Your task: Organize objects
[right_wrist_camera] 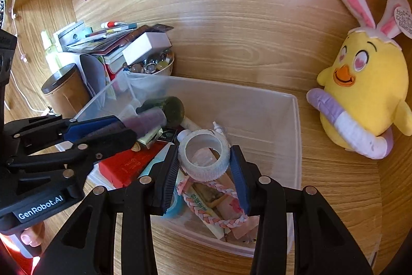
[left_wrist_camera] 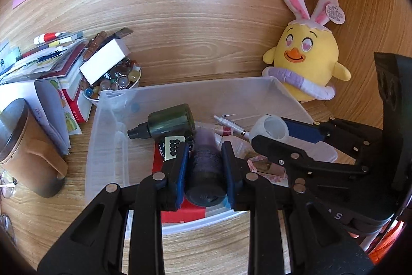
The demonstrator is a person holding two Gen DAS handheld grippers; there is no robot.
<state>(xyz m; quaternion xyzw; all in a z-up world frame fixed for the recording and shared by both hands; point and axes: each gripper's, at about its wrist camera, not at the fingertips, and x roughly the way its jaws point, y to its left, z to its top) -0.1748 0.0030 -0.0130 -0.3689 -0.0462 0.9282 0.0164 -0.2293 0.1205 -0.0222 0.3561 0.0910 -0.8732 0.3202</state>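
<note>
A clear plastic bin (left_wrist_camera: 108, 135) sits on the wooden desk (left_wrist_camera: 206, 48), with a yellow chick plush (left_wrist_camera: 306, 63) at its two o'clock. Over the bin, the left gripper (left_wrist_camera: 204, 166) clamps a dark purple cylinder (left_wrist_camera: 206, 172) between narrowly parted jaws. At its three o'clock, the right gripper (right_wrist_camera: 204, 164) pinches a white ring-shaped cap (right_wrist_camera: 204, 159), jaws somewhat wider.

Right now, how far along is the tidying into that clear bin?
Partly done. The clear bin already holds a dark green bottle, a red box and a braided pink band. In hand: the left gripper is shut on a dark purple cylinder, the right gripper on a white ring, both over the bin. Left outside: the stack of books, the bowl of marbles.
</note>
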